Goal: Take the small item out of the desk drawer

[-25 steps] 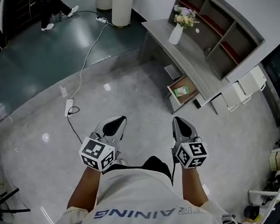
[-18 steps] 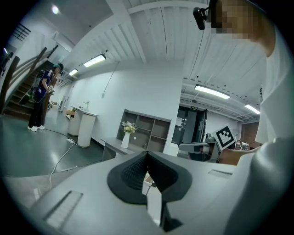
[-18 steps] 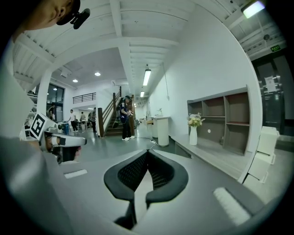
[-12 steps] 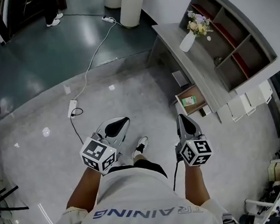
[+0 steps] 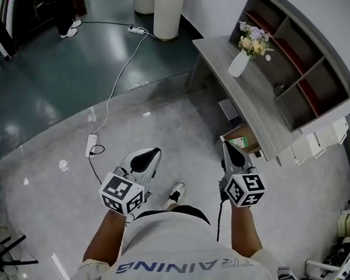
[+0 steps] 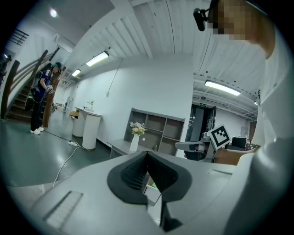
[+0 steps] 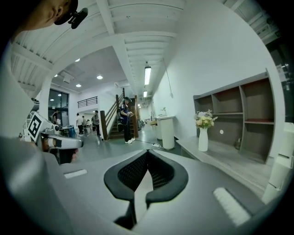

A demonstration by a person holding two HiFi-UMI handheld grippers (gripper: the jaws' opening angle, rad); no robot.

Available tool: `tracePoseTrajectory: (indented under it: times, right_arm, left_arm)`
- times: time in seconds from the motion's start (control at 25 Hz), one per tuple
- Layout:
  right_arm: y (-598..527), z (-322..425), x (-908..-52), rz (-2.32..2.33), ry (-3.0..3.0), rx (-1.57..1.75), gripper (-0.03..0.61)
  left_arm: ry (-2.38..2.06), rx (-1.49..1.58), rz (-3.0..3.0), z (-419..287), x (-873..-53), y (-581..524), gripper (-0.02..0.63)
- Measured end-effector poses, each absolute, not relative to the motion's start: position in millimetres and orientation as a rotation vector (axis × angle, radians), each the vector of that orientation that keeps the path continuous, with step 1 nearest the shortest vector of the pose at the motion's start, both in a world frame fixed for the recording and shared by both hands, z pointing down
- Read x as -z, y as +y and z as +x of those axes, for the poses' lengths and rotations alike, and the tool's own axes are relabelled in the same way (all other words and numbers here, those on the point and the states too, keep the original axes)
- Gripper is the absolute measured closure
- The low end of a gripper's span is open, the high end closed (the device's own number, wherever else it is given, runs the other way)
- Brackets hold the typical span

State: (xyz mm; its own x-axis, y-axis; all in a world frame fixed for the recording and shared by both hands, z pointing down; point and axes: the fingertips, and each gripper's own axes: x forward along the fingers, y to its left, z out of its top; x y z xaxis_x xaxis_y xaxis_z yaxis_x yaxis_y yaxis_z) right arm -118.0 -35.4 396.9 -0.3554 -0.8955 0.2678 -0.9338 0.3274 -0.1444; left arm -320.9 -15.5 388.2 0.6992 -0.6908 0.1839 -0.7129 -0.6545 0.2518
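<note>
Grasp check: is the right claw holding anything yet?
No, the right claw is shut on itself, with nothing between its jaws.

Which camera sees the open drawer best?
The head view: it looks down into the drawer and the green item inside. The left gripper view shows only a sliver between its fingers; the right gripper view misses it.

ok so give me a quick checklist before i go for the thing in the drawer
1. Drawer open: ok, the drawer stands pulled out of the desk.
2. Item in sight: ok, a small green item lies inside.
3. Right gripper empty: ok, the right gripper holds nothing.
4. Jaws open for a grasp: not ok, it and the left gripper are both shut.
5. Item within reach: cannot tell from these views.
</note>
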Motion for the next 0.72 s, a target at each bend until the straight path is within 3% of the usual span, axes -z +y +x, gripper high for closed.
tracePoseTrajectory:
  times: [0.72]
  right_arm:
    - [-107,123,-434,2.182,-2.149,-0.586,0.563]
  left_arm:
    - [-0.65,-0.292,2.797,-83,-397,-161,0.615]
